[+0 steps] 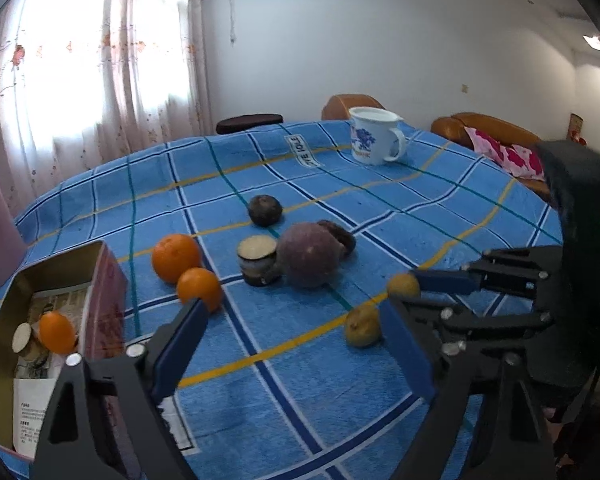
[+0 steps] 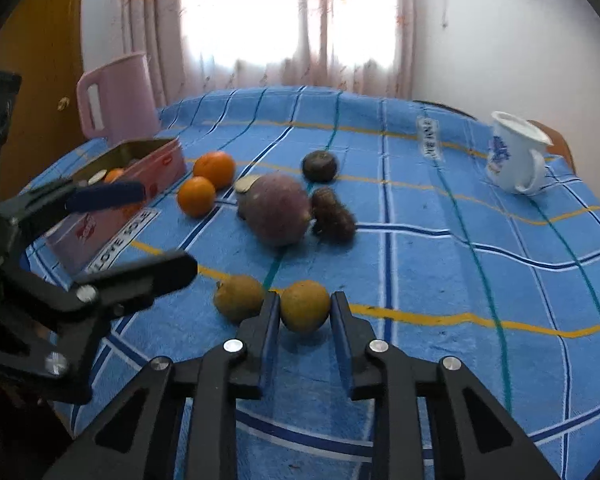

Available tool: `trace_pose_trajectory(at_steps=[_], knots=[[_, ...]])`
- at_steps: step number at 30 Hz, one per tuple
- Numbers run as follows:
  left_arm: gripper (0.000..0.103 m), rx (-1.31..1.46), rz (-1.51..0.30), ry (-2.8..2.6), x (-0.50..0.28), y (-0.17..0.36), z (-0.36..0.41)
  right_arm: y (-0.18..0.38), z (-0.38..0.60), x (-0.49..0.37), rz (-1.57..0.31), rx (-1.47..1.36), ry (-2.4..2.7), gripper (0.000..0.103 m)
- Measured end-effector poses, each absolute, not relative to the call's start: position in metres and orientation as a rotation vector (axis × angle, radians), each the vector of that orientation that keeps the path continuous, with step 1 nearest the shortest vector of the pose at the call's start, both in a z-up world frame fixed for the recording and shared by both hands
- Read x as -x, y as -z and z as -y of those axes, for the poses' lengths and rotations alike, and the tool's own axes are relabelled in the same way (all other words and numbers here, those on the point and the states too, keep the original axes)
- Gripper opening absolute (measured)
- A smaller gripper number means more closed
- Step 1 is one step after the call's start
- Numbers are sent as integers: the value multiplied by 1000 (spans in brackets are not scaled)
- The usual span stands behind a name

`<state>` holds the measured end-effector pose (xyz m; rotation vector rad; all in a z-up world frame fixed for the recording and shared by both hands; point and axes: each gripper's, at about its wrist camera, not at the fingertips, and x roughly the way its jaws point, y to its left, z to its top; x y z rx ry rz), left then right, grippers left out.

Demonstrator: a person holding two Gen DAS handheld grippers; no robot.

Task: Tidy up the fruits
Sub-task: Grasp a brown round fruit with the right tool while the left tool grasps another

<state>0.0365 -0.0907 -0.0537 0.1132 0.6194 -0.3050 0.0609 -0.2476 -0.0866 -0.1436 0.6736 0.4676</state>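
- Right gripper (image 2: pixel 305 312): fingers closed against both sides of a yellow-brown fruit (image 2: pixel 305 306), which casts a shadow on the cloth beneath it.
- Second yellow-brown fruit (image 2: pixel 238 298): lies on the cloth, just beside the gripped one, to its left.
- Left gripper (image 1: pixel 296 320): fingers spread wide apart, nothing between them, hovering above the blue checked tablecloth (image 2: pixel 440 264).
- Tin box (image 1: pixel 100 300): at the left table edge, lid off; inside are one orange (image 1: pixel 57 332), a pale cut slice and printed paper.
- Two oranges (image 2: pixel 206 182): touching each other on the cloth, just beside the box.
- Large purple round fruit (image 2: pixel 277 209): middle of the table, with a dark cut piece (image 1: pixel 259 260) and a brown fuzzy root (image 2: pixel 332 216) touching it.
- Dark round fruit (image 2: pixel 319 166): apart, behind the cluster.
- White mug with blue print (image 2: pixel 514 154): far right.
- Pink pitcher (image 2: pixel 118 98): far left, behind the box.
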Motion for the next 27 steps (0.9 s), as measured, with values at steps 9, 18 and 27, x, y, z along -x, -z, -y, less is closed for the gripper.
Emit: trace_pose_trajectory(at_steps=[9, 18, 27], knots=[[68, -138, -701, 404, -44, 63, 118, 80, 265, -66, -639, 135, -395, 27], [31, -100, -818, 479, -59, 79, 125, 81, 263, -65, -637, 145, -406, 27], [28, -98, -738, 441, -47, 73, 122, 75, 266, -54, -553, 126, -434, 27]])
